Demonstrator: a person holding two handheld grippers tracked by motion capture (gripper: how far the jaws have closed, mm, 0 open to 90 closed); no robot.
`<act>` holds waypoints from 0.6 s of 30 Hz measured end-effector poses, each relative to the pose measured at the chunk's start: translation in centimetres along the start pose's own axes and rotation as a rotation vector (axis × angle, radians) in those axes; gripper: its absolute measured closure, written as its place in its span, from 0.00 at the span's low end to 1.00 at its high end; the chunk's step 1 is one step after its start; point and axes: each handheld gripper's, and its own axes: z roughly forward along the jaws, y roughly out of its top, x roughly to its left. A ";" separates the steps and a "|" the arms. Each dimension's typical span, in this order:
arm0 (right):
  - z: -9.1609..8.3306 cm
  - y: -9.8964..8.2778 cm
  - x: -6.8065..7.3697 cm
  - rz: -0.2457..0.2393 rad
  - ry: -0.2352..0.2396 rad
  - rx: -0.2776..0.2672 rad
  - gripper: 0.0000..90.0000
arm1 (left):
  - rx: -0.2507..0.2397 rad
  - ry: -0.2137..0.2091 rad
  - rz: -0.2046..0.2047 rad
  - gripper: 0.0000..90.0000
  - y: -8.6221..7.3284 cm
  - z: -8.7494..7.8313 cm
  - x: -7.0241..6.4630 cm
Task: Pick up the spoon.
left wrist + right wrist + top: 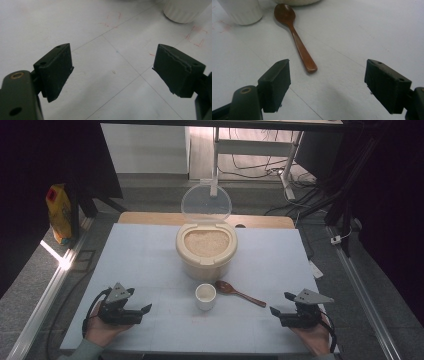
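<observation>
A cream rice container (206,252) stands at the middle of the white table with its clear lid (206,203) tipped up behind it and rice inside. In front of it stands a small white cup (205,296) (183,10) (240,10). A brown wooden spoon (240,293) (295,35) lies to the cup's right, its handle pointing toward my right gripper (280,303) (327,82), which is open and empty. At the near left my left gripper (140,301) (112,72) rests open over bare table, with nothing between its jaws.
The white table top (150,255) has faint red marks (197,35) near the cup. A yellow bag (59,212) stands on the floor at the left. Desk legs and cables (270,167) lie beyond the table's far edge.
</observation>
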 end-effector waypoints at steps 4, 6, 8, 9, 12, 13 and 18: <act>-0.1 0.1 0.1 -0.005 0.004 -0.007 0.25 | 0.001 0.001 -0.003 0.17 0.0 0.1 0.0; -0.1 0.2 0.2 -0.009 0.010 -0.009 0.25 | 0.000 0.006 -0.007 0.17 0.0 0.1 0.1; -0.1 0.2 0.3 -0.014 0.016 -0.005 0.26 | 0.002 0.009 -0.008 0.17 0.0 0.1 0.1; -0.1 0.2 0.3 -0.014 0.017 -0.003 0.26 | 0.002 0.009 -0.008 0.17 0.0 0.1 0.1; -0.1 0.2 0.3 -0.013 0.018 0.000 0.26 | 0.005 0.007 -0.010 0.17 0.0 0.2 0.1; -0.1 0.2 0.3 -0.013 0.018 0.000 0.26 | 0.006 0.007 -0.009 0.17 0.0 0.2 0.1; -0.1 0.4 0.3 -0.011 0.021 -0.004 0.27 | 0.010 0.007 -0.007 0.17 0.0 0.3 0.0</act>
